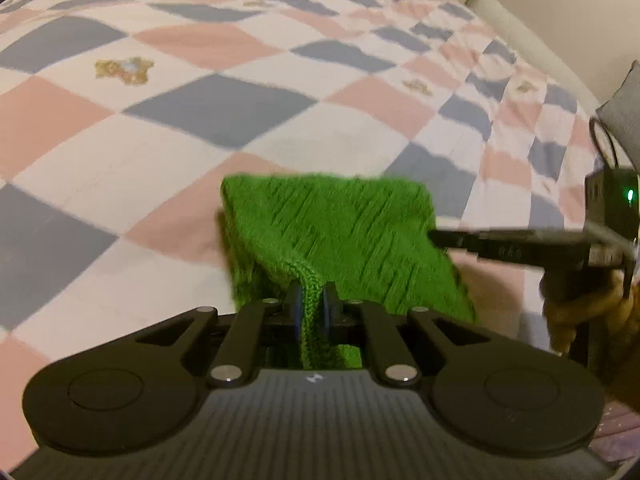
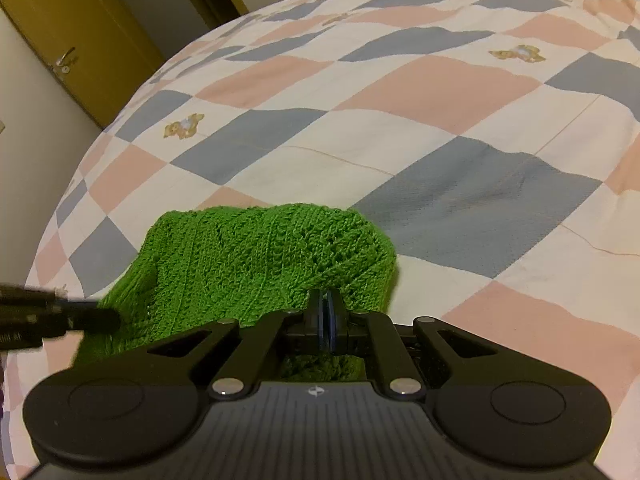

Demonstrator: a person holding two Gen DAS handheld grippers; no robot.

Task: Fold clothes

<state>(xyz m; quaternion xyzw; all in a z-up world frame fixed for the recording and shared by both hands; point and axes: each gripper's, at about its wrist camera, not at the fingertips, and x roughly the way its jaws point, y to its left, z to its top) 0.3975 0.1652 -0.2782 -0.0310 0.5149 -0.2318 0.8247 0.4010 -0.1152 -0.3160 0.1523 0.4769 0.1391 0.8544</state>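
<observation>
Clamping the knit [image 1: 344, 224] in both grippers: left gripper [image 1: 311, 306] clenching a ribbed edge, right gripper [image 2: 326, 320] pinching the opposite end. Hanging stretched between the 2, just above the quilt [image 1: 160, 128].

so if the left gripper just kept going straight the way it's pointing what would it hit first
The left gripper is already shut on the green knitted garment, which fills the line directly ahead. Beyond it lies only the checkered bedspread; how far off is hard to judge.

Right gripper [image 2: 326, 322] pinches green knit [image 2: 256, 264] (over checkered bedspread [image 2: 480, 200]).
</observation>
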